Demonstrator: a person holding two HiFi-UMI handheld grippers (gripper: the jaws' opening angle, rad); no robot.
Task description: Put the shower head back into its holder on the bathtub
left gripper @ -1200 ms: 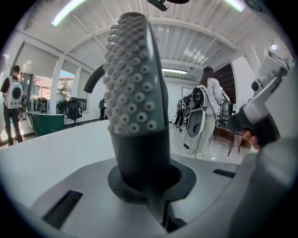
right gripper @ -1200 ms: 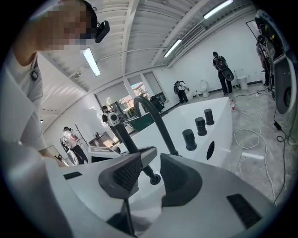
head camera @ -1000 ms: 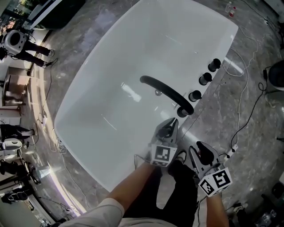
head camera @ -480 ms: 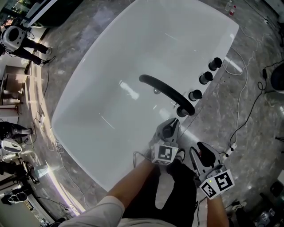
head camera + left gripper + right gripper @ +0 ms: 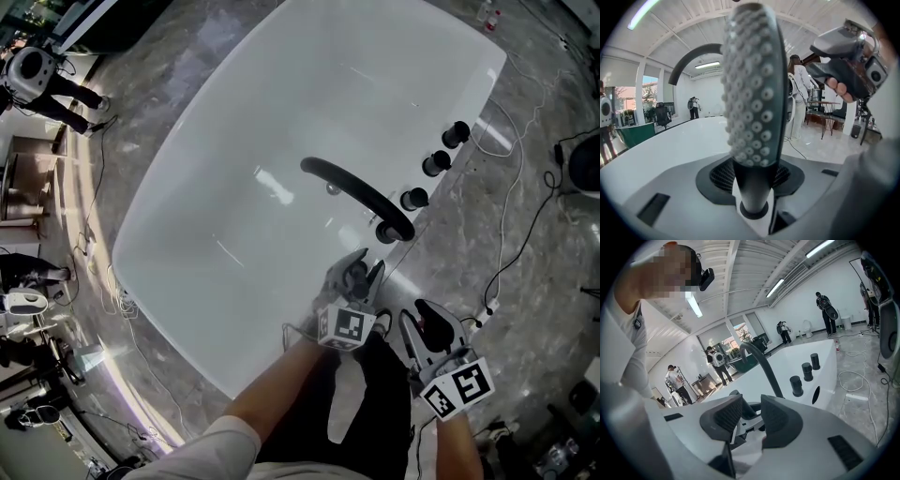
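Head view: a white bathtub (image 5: pixel 244 122) stands on a grey marbled floor (image 5: pixel 525 300). A black arched spout (image 5: pixel 352 192) and three black knobs (image 5: pixel 434 165) are set along its right rim. Near the lower end of that rim the left hand-held gripper (image 5: pixel 361 270) points at the tub edge. The right hand-held gripper (image 5: pixel 751 408) is held just beside it, lower and to the right. Loose cables (image 5: pixel 525 216) trail over the floor to the right of the tub.

Left gripper view: the shower head (image 5: pixel 752 89) (grey, its face studded with pale nozzles) stands upright between the jaws. Its dark handle runs down into the round black holder (image 5: pixel 753 212) on the tub rim. The jaws have just been opening and now stand spread, with one meshed pad on each side of the handle. Neither pad is seen to press on it. The right hand-held gripper shows at upper right, with fingers (image 5: pixel 836 86) wrapped round its grip.

Right gripper view: the jaws have just been closing a little, yet they stand well apart and grip nothing. Dark and grey shapes show through the gap and cannot be made out. Beyond them rise the spout and the three knobs. Bystanders (image 5: pixel 828 310) stand in the white hall behind the tub.
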